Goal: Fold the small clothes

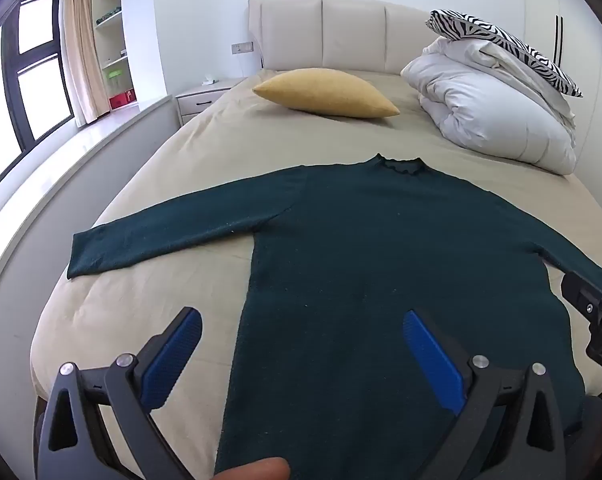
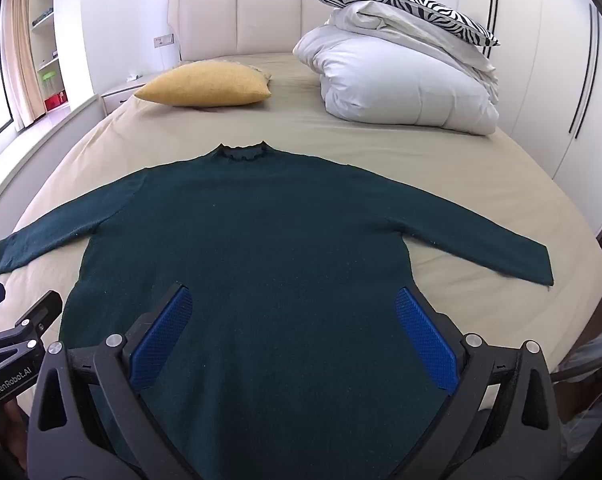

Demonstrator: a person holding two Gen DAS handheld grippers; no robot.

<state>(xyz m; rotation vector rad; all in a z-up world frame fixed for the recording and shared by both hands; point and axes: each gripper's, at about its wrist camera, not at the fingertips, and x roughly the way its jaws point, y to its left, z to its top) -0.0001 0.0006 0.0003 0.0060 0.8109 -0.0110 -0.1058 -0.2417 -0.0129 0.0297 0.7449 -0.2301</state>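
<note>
A dark green long-sleeved sweater [image 1: 361, 240] lies flat on the beige bed [image 1: 161, 308], collar toward the headboard, both sleeves spread out. It also shows in the right wrist view [image 2: 261, 248]. My left gripper [image 1: 303, 330] is open and empty above the sweater's lower left edge. My right gripper [image 2: 293, 306] is open and empty above the sweater's lower middle. The right gripper's body shows at the right edge of the left wrist view [image 1: 593, 312]. The left gripper's body shows at the left edge of the right wrist view [image 2: 17, 340].
A yellow cushion [image 1: 325, 92] lies near the headboard [image 1: 325, 32]. A folded white duvet [image 1: 497, 108] with a zebra-print pillow [image 1: 501, 44] on top sits at the bed's far right. A nightstand [image 1: 205, 96], shelves and a window are to the left. Wardrobe doors [image 2: 561, 60] stand to the right.
</note>
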